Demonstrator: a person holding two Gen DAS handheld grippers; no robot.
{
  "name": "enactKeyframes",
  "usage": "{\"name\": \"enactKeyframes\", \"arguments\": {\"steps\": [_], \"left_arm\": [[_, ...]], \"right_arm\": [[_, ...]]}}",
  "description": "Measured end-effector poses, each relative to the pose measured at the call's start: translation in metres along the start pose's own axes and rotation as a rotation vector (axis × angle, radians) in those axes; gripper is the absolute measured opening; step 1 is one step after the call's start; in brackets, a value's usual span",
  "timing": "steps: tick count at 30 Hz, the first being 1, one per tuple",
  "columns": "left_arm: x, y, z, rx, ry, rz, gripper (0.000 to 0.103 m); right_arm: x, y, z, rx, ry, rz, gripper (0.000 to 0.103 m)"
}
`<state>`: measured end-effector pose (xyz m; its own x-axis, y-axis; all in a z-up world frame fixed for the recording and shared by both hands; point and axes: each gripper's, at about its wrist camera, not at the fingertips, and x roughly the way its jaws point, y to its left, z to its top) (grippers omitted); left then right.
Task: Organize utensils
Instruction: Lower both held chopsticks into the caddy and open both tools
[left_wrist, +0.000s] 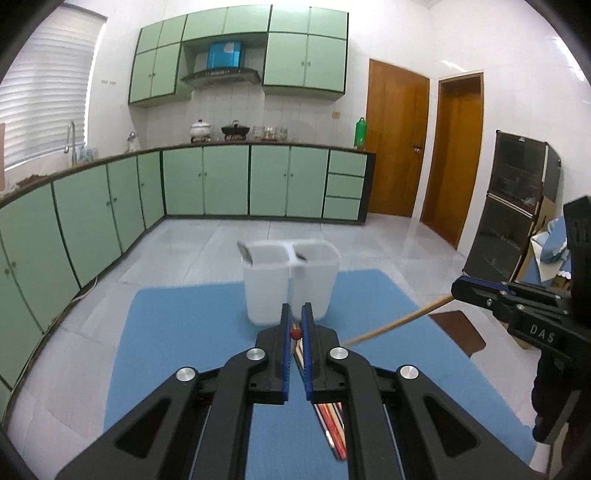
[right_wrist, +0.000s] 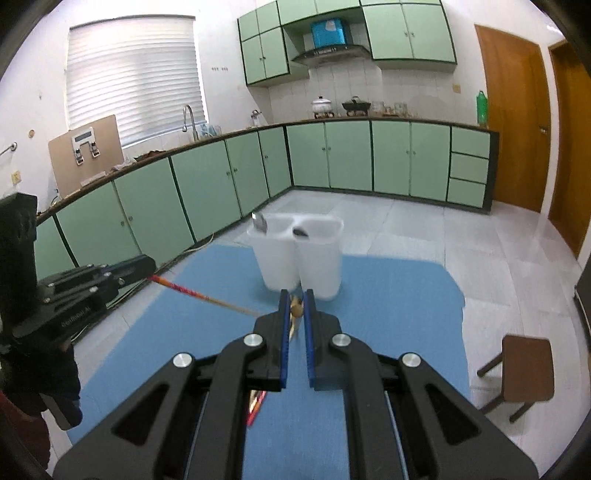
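Chopsticks (left): red-patterned pair (left_wrist: 301, 352) pinched in the left tool (left_wrist: 295, 325), lying lengthwise between the pads and running back under the tool toward 6 o'clock; a red bead end shows between the tips
Chopstick (right): plain wooden stick (left_wrist: 397, 322) pinched in the right tool (right_wrist: 296, 308), its long end sticking out sideways toward 9 o'clock in the right wrist view
Left tool: pressed together on the red pair, low over the blue mat (left_wrist: 184, 332)
Right tool: pressed together on the wooden stick, the grip near one end as far as I can judge
Holder: white two-compartment utensil holder (left_wrist: 291, 284) at 12 o'clock, just beyond both tools, standing on the far part of the mat on the counter; a spoon (left_wrist: 245, 253) leans in its left compartment, a dark utensil (left_wrist: 301, 255) in the right one
Risk, clash: both tools aim at the same holder, so the sideways stick could strike the other tool
Risk, tipping: the holder looks light; a stick caught on the rim could push it over or off the far edge
Risk, slip: a thin stick held near one end may swivel in the pads and miss the opening
Risk, sorting: either load could land in the wrong compartment
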<state>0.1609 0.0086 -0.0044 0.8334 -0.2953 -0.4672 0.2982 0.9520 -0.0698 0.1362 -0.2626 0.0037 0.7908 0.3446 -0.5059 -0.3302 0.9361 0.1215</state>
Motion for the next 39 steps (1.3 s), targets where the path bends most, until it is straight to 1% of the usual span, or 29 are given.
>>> {"name": "enactKeyframes", "arguments": {"steps": [4,7,10,13,18,21,24,27,29,32,35,37,39], "left_arm": [[0.015,0.003,0.019,0.011,-0.005,-0.020,0.005],[0.023,0.006,0.032,0.010,-0.009,-0.028,0.005],[0.031,0.013,0.045,0.002,-0.013,-0.035,0.005],[0.034,0.015,0.057,0.008,-0.027,-0.033,0.005],[0.025,0.010,0.089,0.038,-0.096,-0.042,0.005],[0.020,0.005,0.113,0.058,-0.146,-0.045,0.005],[0.019,0.001,0.140,0.067,-0.202,-0.048,0.005],[0.023,0.000,0.162,0.069,-0.236,-0.047,0.005],[0.031,-0.003,0.177,0.086,-0.268,-0.021,0.005],[0.047,-0.004,0.188,0.092,-0.273,-0.013,0.005],[0.070,0.001,0.185,0.071,-0.246,-0.006,0.005],[0.087,0.007,0.175,0.052,-0.213,0.001,0.005],[0.107,0.014,0.163,0.032,-0.164,0.006,0.005]], "right_arm": [[0.015,-0.003,0.032,-0.012,0.008,0.027,0.006],[0.026,-0.006,0.053,-0.023,0.012,0.030,0.006],[0.028,-0.009,0.072,-0.026,0.008,0.038,0.006],[0.024,-0.012,0.094,-0.037,-0.017,0.048,0.006],[0.009,-0.019,0.134,-0.039,-0.084,0.069,0.006],[0.005,-0.021,0.156,-0.061,-0.125,0.052,0.006],[0.009,-0.025,0.176,-0.066,-0.148,0.037,0.006],[0.018,-0.028,0.191,-0.066,-0.166,0.024,0.006],[0.026,-0.029,0.197,-0.075,-0.172,0.004,0.006],[0.044,-0.031,0.200,-0.083,-0.167,-0.016,0.006],[0.069,-0.034,0.193,-0.069,-0.129,-0.027,0.006],[0.088,-0.037,0.184,-0.058,-0.093,-0.034,0.006],[0.104,-0.039,0.175,-0.050,-0.059,-0.037,0.006]]}}
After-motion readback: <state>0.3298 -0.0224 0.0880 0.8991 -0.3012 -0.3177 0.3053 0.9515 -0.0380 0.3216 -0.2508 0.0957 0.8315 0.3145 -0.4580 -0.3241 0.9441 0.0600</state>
